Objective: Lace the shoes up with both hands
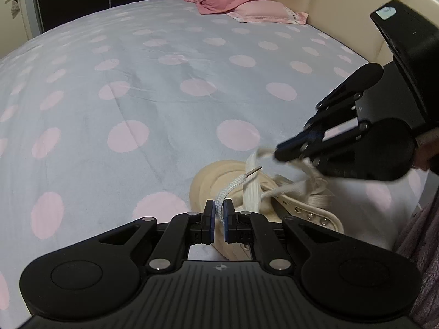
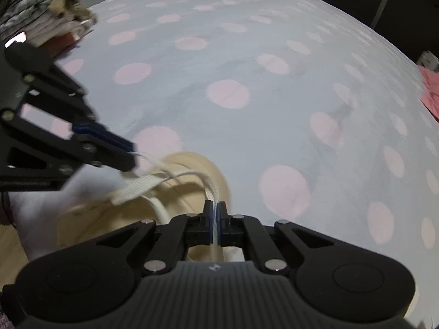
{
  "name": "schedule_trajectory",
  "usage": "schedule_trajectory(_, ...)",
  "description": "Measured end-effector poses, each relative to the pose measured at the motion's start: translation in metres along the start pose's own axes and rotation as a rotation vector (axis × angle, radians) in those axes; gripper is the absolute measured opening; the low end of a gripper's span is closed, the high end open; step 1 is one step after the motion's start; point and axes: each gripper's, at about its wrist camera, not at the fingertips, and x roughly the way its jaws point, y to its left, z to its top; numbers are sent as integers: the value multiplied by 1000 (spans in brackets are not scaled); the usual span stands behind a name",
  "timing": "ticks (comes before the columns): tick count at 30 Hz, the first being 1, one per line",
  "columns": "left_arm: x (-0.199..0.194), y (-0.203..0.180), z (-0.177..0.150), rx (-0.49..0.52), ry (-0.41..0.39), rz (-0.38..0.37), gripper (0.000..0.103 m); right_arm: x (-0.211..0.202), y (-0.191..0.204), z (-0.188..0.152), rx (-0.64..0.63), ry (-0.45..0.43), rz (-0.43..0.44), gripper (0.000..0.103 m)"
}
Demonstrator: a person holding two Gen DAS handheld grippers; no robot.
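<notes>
Shoe: cream canvas sneaker with metal eyelets [image 1: 299, 208], lying on the grey bedspread with pink dots [image 1: 137, 82] at its near right edge; rounded toe points far.
Lace: white woven shoelace [image 1: 227, 192], part threaded; loose strands cross above the tongue.
Left gripper: black two-finger tool with blue pads [image 1: 218, 216], pinched tight on the lace a short way behind its metal tip [image 1: 253, 170], which sticks up and out toward the far right.
Right gripper: matching tool [image 2: 216, 219], closed on another stretch of the lace over the shoe; in the left view it sits right of the toe.
Stage: mid-lacing, I judge; which eyelet comes next cannot be told.
Your grip: keep the tip stub short so it stays stiff for aiming.
Your tension: hold the right strand lightly taut, so the flap steadies without dragging the shoe.
Risk: slack loops may snag on a finger.
Blur: right view is smeared; trust the left view.
</notes>
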Motion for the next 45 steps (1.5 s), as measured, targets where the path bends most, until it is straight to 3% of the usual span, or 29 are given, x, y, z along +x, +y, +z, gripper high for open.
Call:
schedule_trajectory(11,-3,-6,-5,9,-2,1,4,-7,-45,-57,69,148,-254,3)
schedule_trajectory(15,-6,-8,-7,10,-10,-6,4,-9,-48,-66,67,165,-286,11)
schedule_trajectory(18,-8,-9,-8,5,-17,-10,4,-22,-42,-61,78,105,-241,28)
schedule_trajectory(22,-9,-10,-7,-3,-27,-17,4,-39,-22,-49,84,-8,-145,28)
schedule_trajectory(27,-11,-11,-5,-9,-39,-24,4,-48,1,-33,103,-103,60,26)
schedule_trajectory(31,-13,-13,-5,-6,-43,-29,4,-44,14,-22,123,-115,155,20)
schedule_trajectory(38,-14,-14,-5,-4,-46,-34,4,-35,1,-12,338,-136,321,21)
schedule_trajectory(45,-14,-18,-7,17,-52,-27,4,-37,-5,-14,452,-138,377,21)
